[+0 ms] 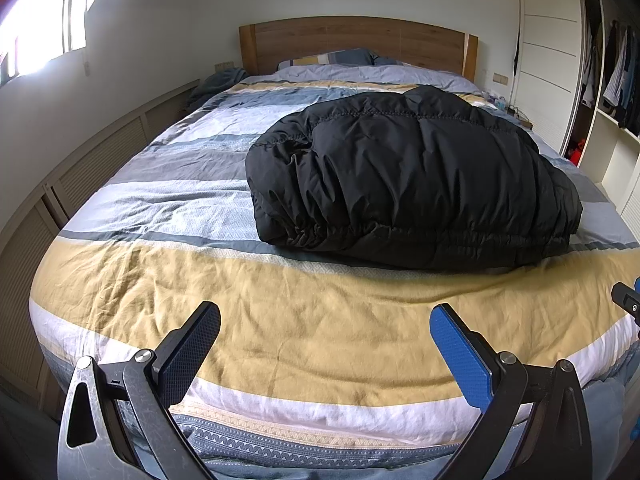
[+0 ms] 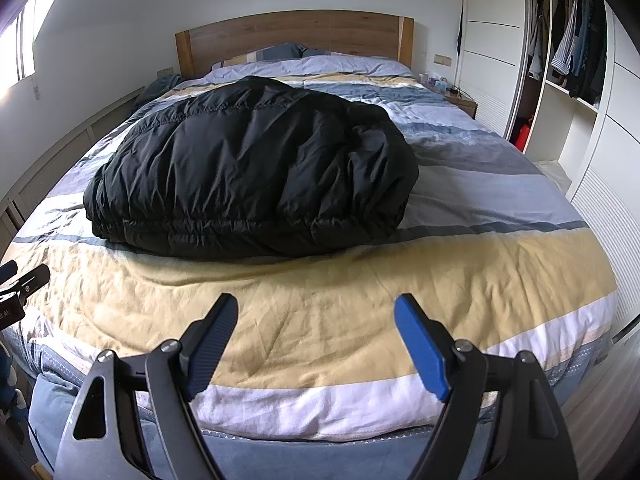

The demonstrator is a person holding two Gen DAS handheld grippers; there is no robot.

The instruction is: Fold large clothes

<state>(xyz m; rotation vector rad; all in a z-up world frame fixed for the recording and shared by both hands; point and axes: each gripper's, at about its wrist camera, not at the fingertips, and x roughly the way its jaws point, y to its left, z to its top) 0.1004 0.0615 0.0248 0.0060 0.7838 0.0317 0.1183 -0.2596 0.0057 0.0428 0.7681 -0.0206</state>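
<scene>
A: A bedroom was seen, with a wide bed point(image 1: 168, 320) under a striped cover, a wooden headboard point(image 1: 356, 42) behind it and an open wardrobe point(image 2: 572, 52) off to the right.

B: And the black puffer jacket point(image 1: 408, 172) was found already bundled mid-bed, its long axis laid across the bed, elastic hem toward the foot.

A: Both tools were held wide and empty above the yellow stripe. The left tool point(image 1: 324, 356) was shown with the jacket ahead and to its right; for the right tool point(image 2: 316, 344) it lay ahead and to its left.

B: So neither was judged clearly nearer; the bundle sat between them, well apart from both.
</scene>
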